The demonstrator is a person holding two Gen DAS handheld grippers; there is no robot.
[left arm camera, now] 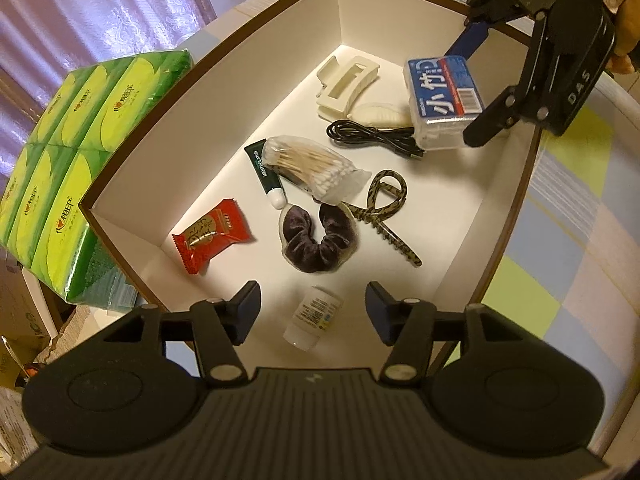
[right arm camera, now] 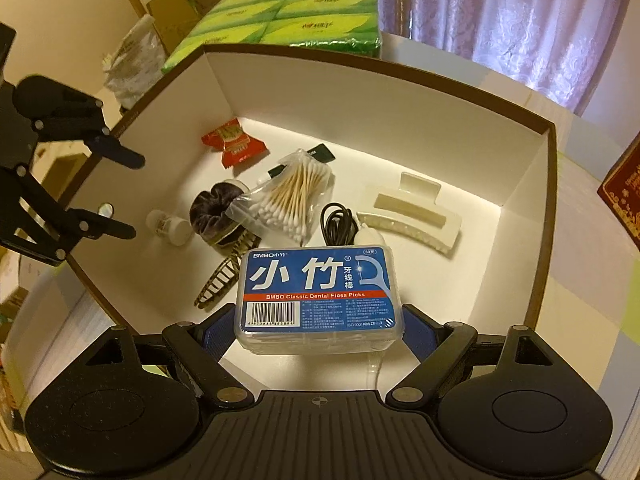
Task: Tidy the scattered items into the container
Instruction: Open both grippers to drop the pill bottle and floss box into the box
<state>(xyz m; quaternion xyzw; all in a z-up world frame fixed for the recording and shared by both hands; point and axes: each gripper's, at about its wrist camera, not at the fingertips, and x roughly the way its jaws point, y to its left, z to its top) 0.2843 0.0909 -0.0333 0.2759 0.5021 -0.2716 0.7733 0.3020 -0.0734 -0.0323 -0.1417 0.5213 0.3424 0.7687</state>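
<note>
Up close, the left wrist view shows the left gripper (left arm camera: 312, 312) spread wide over the white box (left arm camera: 360, 20), above a small bottle (left arm camera: 314, 316), with the leopard claw clip (left arm camera: 380, 212) in full. From the right wrist, the right gripper (right arm camera: 318, 320) clamps the floss pick box (right arm camera: 318, 292) above the box floor; cotton swabs (right arm camera: 288, 200), scrunchie (right arm camera: 214, 208) and candy (right arm camera: 234, 142) lie inside.

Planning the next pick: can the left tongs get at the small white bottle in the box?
Probably yes. The left tongs are open and empty right above the small white bottle, which lies apart from the scrunchie.
</note>
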